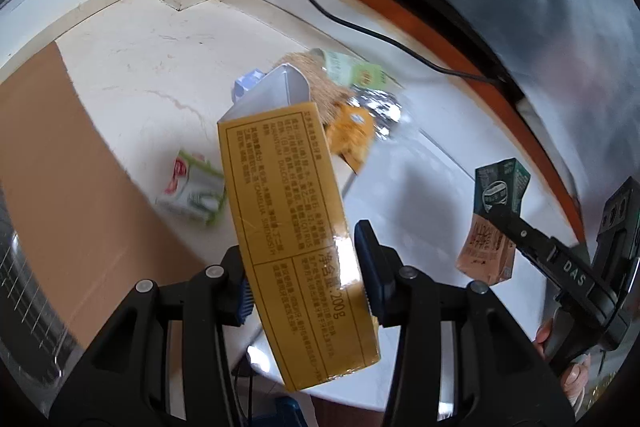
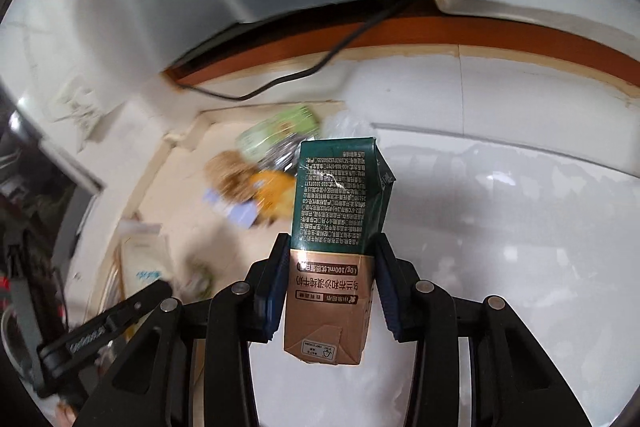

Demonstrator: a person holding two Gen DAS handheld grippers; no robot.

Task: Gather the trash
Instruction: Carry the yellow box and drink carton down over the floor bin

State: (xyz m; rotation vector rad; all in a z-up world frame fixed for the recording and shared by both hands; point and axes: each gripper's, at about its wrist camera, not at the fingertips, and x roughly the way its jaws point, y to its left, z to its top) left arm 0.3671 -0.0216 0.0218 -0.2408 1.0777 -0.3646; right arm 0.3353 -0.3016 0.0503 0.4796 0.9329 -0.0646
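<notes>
Gripping, left claw: my left gripper (image 1: 306, 277) is clamped on a yellow carton (image 1: 288, 219), blue pads pressing both its long sides; the box tilts, its open white top flap pointing away from me.
Gripping, right claw: my right gripper (image 2: 330, 291) is clamped on a green-and-tan milk carton (image 2: 336, 239), upright between the pads, green half far, tan half near.
Cross view: from the left wrist I see the right gripper (image 1: 500, 223) at the right edge with that milk carton (image 1: 494, 223) in its tips, and a hand (image 1: 568, 371) on its handle.
Both cartons: lifted clear of the floor, apart from each other.
Beyond the claws: a trash pile (image 1: 348, 99) lies on the pale floor further out, with a green packet, crumpled foil, an orange wrapper and something brown and fuzzy; motion blur hides the details.
Left of the pile: a crushed green-and-red can (image 1: 192, 193) lies alone near a brown board (image 1: 60, 155).
Far edge: a black cable (image 1: 360, 27) runs along an orange-brown sill (image 1: 400, 11).
</notes>
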